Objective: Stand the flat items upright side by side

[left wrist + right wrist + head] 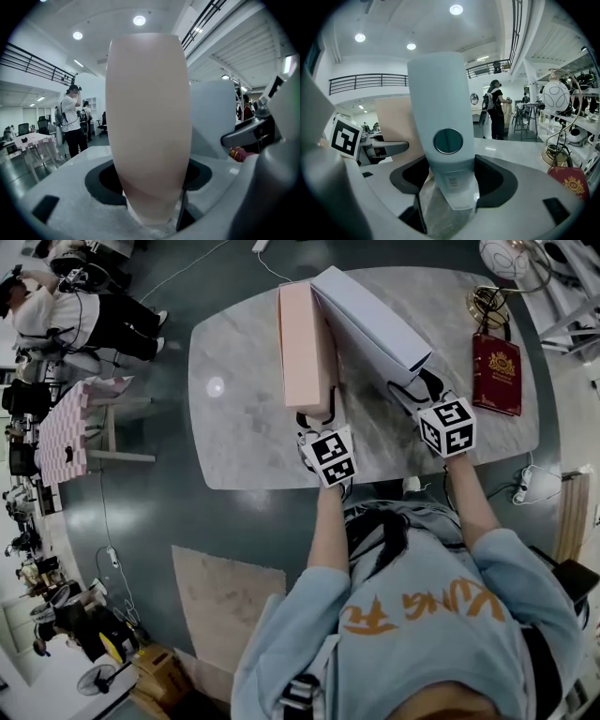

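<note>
Left gripper [316, 418] clamps the pink box [305, 343] and right gripper [412, 390] the pale box [370, 320], both already on edge on the table [234, 427], far ends close, near ends apart, so aligning the 2 seems left.

Open tabletop [234, 427] extends at 9 o'clock of the pink box [305, 334], with bare marble out to the table edge and unobstructed passage. The pink box and the pale box [370, 320] stand on edge and converge at 12 o'clock, where no passage shows. The wedge-shaped gap between them widens toward 6 o'clock. At 3 o'clock of the pale box, a bare strip runs up to the red case [496, 374] (lying flat). The gold lamp base [487, 304] obstructs 1 o'clock, just beside the red case.
</note>
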Available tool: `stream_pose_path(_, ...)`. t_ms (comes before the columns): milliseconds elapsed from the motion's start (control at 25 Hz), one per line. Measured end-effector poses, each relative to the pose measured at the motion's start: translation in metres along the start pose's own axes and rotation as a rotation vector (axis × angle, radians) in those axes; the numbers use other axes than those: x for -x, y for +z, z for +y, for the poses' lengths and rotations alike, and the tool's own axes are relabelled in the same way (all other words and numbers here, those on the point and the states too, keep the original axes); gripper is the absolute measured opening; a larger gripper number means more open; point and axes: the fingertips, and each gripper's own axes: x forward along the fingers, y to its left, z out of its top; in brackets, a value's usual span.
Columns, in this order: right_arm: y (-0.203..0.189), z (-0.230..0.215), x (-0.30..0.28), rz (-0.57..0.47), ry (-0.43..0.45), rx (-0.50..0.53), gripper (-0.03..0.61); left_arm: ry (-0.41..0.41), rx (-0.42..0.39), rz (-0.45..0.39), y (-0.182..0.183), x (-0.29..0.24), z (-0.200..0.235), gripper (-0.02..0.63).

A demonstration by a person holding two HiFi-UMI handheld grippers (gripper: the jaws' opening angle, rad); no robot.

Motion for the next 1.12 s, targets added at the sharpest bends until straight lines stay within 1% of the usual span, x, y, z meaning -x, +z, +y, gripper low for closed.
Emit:
stream_pose_path(120,0.003,0.002,-0.007,0.000,-0.018,-0.006,0.305,-0.074,-0.008,0.012,0.002,-0.011,-0.001,0.326)
stream_pose_path(280,0.003,0.005,-0.013,-0.005,-0.040,-0.015,0.305,-0.207,-0.042,0.032,0.001,-0.021,-0.009,0.366)
stream_pose_path(480,0.003,0.017,-0.020,-0.022,-0.017,-0.029,0.307,-0.362,-0.104,0.045,-0.002,-0.028,-0.016,0.429)
stream_pose_path(680,0.006,0.035,-0.028,-0.029,0.007,-0.022,0.311,-0.462,-0.146,0.045,-0.003,-0.027,-0.012,0.448)
stream_pose_path(960,0.009,0.060,-0.042,-0.018,0.044,0.002,0.311,-0.612,-0.226,0.057,-0.008,-0.021,-0.011,0.466)
stream_pose_path(1120,0.011,0.068,-0.047,-0.007,0.042,0.015,0.311,-0.654,-0.252,0.062,-0.008,-0.023,-0.009,0.476)
